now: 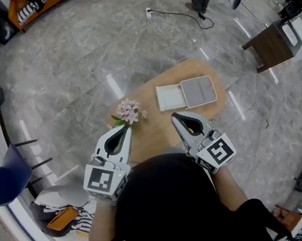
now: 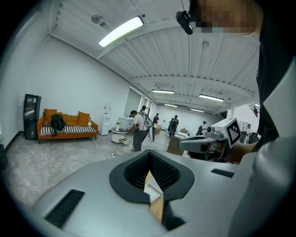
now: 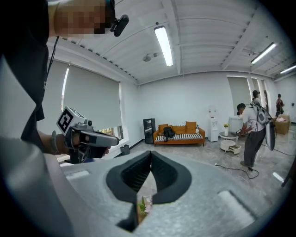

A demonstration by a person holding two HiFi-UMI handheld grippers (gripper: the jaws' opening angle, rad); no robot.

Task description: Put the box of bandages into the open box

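Two claws are held over the near part of a small wooden desk (image 1: pixel 155 128) at mid-frame. The desk is ringed by wide bare floor (image 1: pixel 74 61). Bare wood is left between the pink flowers (image 1: pixel 129 112) at its left edge and the open box (image 1: pixel 198 91) at its far right. The left claw (image 1: pixel 124 128) and right claw (image 1: pixel 174 117) are both pressed together with nothing pinched. Both are kept just below the box in the frame, the right one nearer. Whether the white flat part (image 1: pixel 169 97) touching the open box's left side is the box of bandages cannot be told. The desk's near edge is hidden by the person's head (image 1: pixel 168 198).
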